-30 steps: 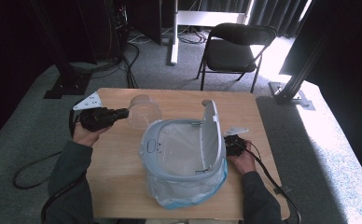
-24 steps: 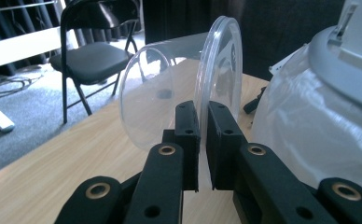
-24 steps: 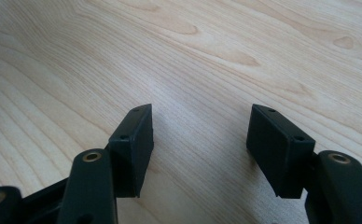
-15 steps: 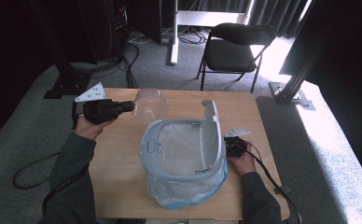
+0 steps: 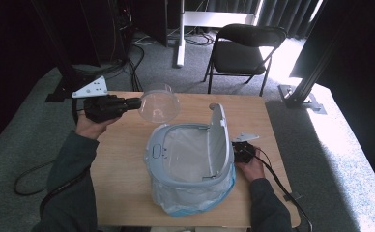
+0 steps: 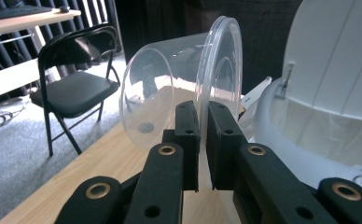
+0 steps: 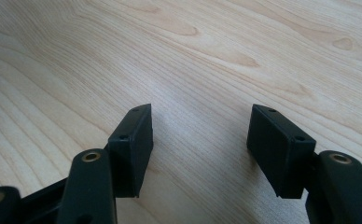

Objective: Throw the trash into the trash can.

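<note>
High overhead view of table (image 5: 127,179); close jaw-level gripper views.

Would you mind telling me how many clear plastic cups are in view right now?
1. The clear plastic cup is held by its rim in the left gripper, above the table's far-left part. Others could be hidden inside the bin.

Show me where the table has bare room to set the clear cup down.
Bare wood lies at the far right corner of the table, beyond the bin's raised lid, and along the near left between the bin and the left sleeve. The middle is crowded by the bin, the right gripper beside it. The left gripper holds the cup.
</note>
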A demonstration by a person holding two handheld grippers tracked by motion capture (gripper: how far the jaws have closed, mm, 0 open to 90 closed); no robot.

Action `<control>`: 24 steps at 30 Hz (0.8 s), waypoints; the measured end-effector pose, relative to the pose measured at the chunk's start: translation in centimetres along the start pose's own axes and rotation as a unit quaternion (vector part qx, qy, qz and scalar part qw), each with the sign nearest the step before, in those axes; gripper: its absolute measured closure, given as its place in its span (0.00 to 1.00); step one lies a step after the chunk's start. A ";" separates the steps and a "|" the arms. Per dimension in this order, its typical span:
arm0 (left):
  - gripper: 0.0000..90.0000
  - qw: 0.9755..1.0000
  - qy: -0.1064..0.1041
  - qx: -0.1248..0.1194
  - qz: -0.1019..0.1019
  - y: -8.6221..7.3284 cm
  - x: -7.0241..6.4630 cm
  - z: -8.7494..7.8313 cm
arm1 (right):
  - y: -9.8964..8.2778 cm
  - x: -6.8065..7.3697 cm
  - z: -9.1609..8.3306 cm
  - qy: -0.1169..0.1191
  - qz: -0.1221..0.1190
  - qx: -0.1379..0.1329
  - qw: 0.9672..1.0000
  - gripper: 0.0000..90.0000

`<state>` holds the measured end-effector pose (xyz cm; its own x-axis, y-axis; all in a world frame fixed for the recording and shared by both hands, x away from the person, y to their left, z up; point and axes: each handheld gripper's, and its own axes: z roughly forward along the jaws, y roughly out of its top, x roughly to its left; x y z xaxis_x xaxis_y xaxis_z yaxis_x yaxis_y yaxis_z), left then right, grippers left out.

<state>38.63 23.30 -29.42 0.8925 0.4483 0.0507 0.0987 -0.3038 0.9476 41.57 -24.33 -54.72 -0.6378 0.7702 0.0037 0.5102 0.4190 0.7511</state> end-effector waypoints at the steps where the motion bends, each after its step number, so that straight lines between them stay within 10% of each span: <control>1: 0.94 1.000 -0.001 -0.001 0.002 0.2 -0.2 0.0 | 0.0 0.0 0.0 0.000 0.000 0.000 1.000 0.44; 24: 0.94 0.998 -0.057 -0.010 0.024 3.1 -3.2 1.0 | 0.0 0.0 0.0 -0.001 0.002 0.000 1.000 0.44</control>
<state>36.55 20.08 -26.99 0.9401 0.3356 0.0604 0.0477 -0.3047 0.9513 41.55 -24.31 -54.72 -0.6350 0.7725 0.0059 0.5131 0.4160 0.7508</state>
